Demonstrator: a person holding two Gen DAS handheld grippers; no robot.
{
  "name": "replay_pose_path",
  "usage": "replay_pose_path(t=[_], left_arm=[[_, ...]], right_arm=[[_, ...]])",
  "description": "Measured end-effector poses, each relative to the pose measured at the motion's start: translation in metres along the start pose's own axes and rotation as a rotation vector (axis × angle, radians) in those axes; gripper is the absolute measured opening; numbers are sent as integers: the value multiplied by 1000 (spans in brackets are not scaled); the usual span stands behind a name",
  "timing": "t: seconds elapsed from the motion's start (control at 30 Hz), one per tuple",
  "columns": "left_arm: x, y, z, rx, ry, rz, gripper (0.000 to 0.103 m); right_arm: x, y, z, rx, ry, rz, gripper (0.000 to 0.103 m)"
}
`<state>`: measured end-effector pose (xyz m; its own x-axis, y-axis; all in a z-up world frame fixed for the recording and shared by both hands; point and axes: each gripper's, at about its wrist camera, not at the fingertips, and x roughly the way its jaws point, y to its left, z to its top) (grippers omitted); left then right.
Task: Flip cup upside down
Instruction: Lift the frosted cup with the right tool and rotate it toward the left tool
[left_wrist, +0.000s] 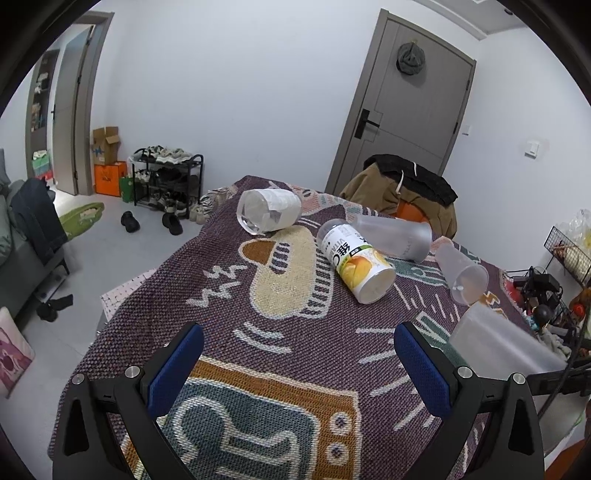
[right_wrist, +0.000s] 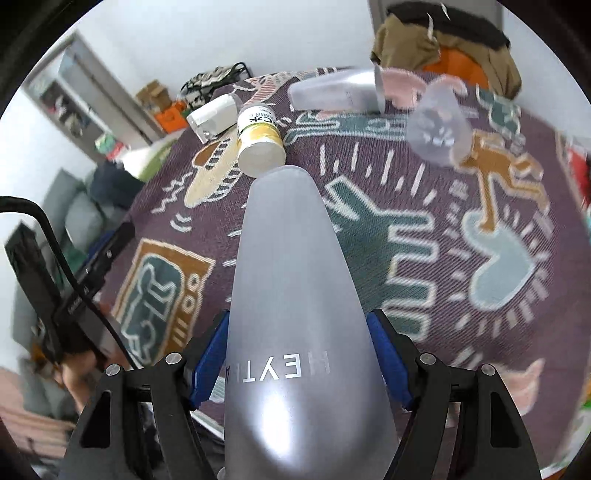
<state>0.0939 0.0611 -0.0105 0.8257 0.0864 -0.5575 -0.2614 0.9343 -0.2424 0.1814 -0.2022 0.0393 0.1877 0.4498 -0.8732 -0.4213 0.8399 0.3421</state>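
Note:
My right gripper (right_wrist: 297, 354) is shut on a frosted plastic cup (right_wrist: 291, 295) marked HEYTEA and holds it above the patterned cloth, its narrow end pointing away from the camera. The same cup shows at the right in the left wrist view (left_wrist: 495, 343). My left gripper (left_wrist: 299, 365) is open and empty over the near part of the cloth. Other cups lie on their sides: a white one (left_wrist: 267, 214), a long frosted one (left_wrist: 399, 236), a small frosted one (left_wrist: 463, 275) and a labelled orange-print one (left_wrist: 356, 260).
The table wears a purple woven cloth (left_wrist: 221, 295). A chair draped with a brown jacket (left_wrist: 402, 192) stands at its far side. A wire rack and cables (left_wrist: 546, 288) crowd the right edge. A shoe rack (left_wrist: 168, 177) stands by the far wall.

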Motion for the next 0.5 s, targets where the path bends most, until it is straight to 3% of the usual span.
replay_pose_path(t=[0.23, 0.5], left_arm=[[-2, 11, -6, 11, 17, 5, 103], [0, 20, -10, -11, 32, -3, 103]], right_arm=[[20, -5, -16, 188, -35, 90, 74], [32, -6, -27, 297, -126, 70, 74]])
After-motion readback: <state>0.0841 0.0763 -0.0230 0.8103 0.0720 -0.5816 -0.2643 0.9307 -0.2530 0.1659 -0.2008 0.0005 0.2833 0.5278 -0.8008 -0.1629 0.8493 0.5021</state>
